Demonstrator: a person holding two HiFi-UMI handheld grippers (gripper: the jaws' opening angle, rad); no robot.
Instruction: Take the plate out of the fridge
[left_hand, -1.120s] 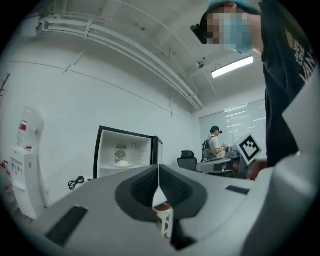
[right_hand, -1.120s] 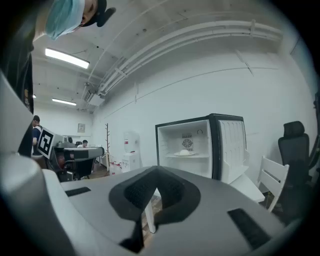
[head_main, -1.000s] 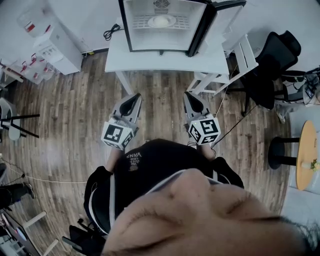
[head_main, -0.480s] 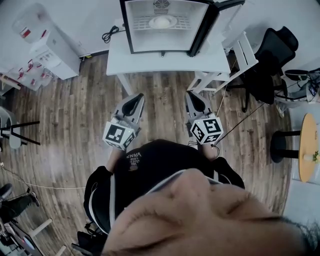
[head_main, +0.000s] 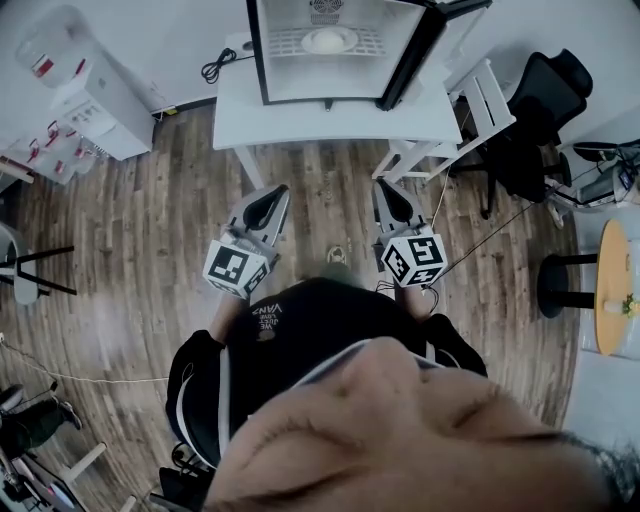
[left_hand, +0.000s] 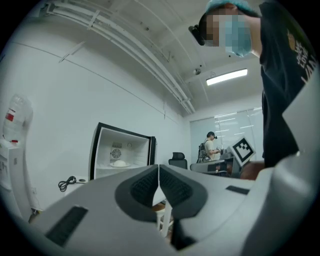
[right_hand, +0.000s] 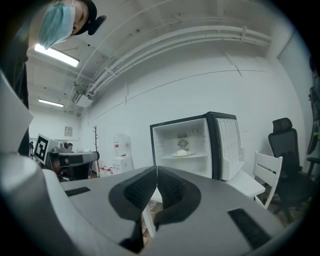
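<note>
Fridge (head_main: 330, 82) open, one plate (head_main: 329, 40) inside, left gripper (head_main: 275, 191), right gripper (head_main: 383, 187), both fingers pressed together

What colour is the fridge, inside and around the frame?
The fridge is white inside, with a black outer frame. It shows best in the right gripper view.

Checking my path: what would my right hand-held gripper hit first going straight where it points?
The right hand-held gripper, shut, would likely meet the front edge of the white table under the open fridge; only floor lies between. Height is hard to judge.
</note>
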